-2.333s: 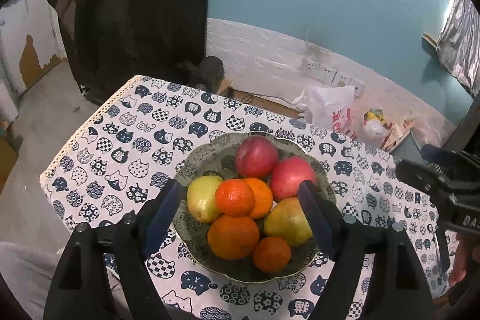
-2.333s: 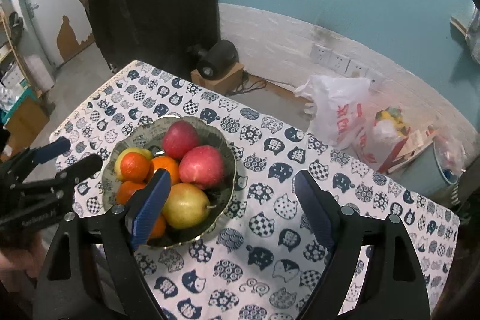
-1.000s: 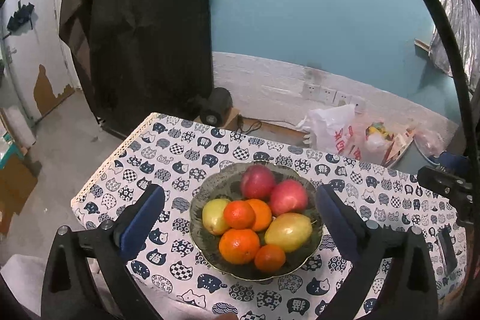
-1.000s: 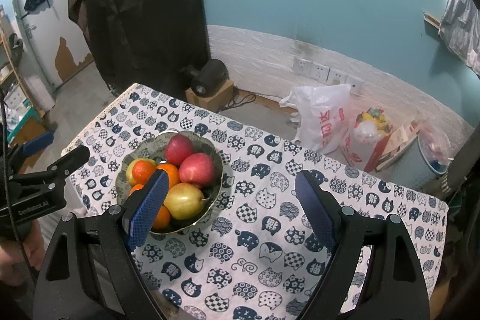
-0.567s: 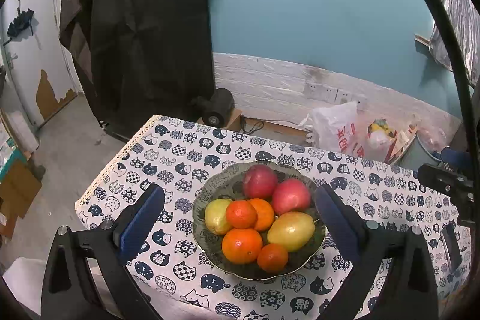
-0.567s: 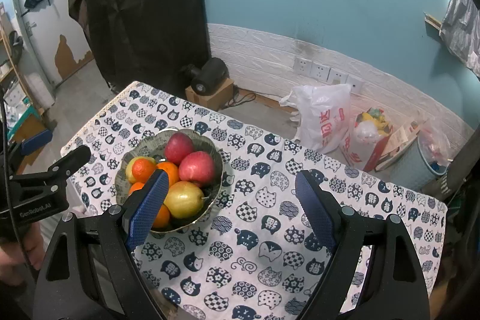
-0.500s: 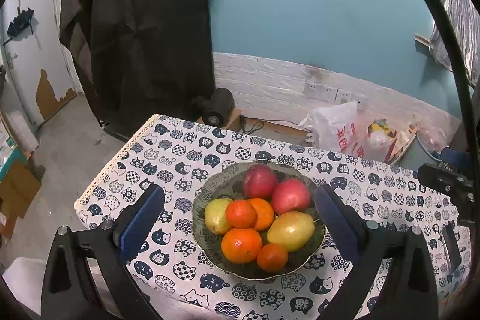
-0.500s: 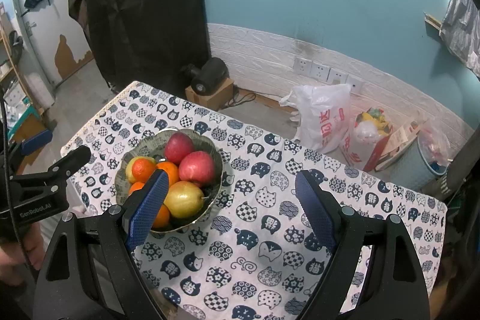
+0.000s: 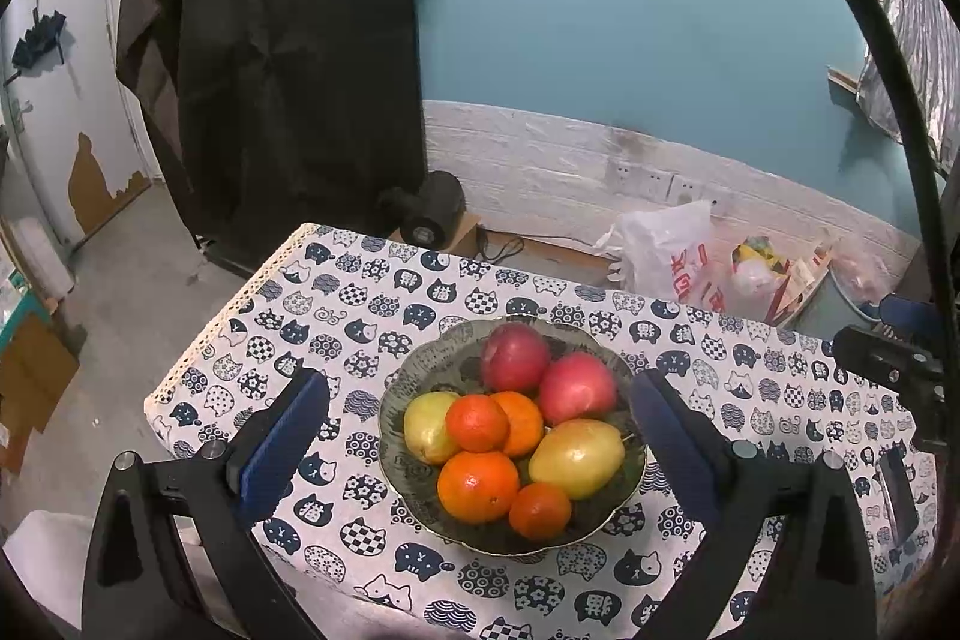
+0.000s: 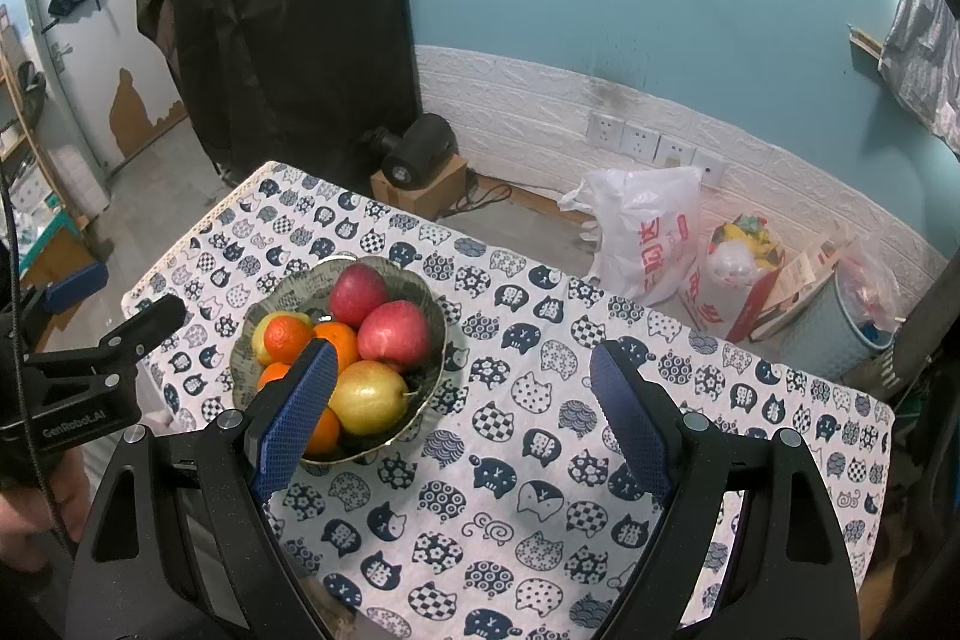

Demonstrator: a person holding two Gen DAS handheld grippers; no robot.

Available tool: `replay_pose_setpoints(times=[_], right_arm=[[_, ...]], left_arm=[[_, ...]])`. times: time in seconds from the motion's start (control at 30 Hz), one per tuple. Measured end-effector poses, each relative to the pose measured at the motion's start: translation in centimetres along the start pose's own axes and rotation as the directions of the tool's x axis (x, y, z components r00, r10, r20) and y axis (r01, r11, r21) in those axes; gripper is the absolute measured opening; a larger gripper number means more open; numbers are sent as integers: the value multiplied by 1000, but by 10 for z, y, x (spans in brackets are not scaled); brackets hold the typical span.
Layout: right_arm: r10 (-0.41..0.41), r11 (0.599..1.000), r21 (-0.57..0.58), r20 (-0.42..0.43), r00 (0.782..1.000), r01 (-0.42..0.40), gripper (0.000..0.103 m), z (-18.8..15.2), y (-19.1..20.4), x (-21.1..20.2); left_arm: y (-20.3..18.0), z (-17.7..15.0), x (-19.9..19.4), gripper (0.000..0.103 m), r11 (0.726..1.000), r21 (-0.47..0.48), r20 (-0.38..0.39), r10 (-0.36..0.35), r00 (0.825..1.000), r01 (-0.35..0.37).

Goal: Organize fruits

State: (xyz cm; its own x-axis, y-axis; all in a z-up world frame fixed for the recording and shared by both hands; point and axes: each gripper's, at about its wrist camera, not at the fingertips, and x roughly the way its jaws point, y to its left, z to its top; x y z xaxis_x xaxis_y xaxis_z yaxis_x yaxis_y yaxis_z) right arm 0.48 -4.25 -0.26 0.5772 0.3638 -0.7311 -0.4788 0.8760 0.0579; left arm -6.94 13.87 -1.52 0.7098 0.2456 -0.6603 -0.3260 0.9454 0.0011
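A green patterned bowl (image 9: 420, 364) sits on the cat-print tablecloth (image 9: 360, 292) and holds two red apples (image 9: 516, 355), two yellow pears (image 9: 576, 457) and several oranges (image 9: 477, 484). My left gripper (image 9: 477, 412) is open and empty, held above and in front of the bowl. My right gripper (image 10: 465, 388) is open and empty, above the cloth to the right of the bowl (image 10: 420, 292). The left gripper's body shows at the left edge of the right wrist view (image 10: 90, 370); the right gripper shows at the right edge of the left wrist view (image 9: 888, 358).
The table (image 10: 750, 400) stands near a teal wall with a white lower band. Behind it on the floor are a white plastic bag (image 10: 642, 232), a box of clutter, a grey bin (image 10: 834, 328) and a black device on a cardboard box (image 10: 420, 160).
Both grippers have drawn back and up from the bowl over the last two seconds, so more of the table shows. In the last half second nothing has visibly moved.
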Motion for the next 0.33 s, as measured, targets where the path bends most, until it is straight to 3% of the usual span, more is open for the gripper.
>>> replay_pose_setpoints(times=[0.33], right_arm=[[-1,1000,-1,-2,1000,1,85,-1,0,0]], left_arm=[[-3,-1,1,102,1000,1,-16,-9,1000,9]])
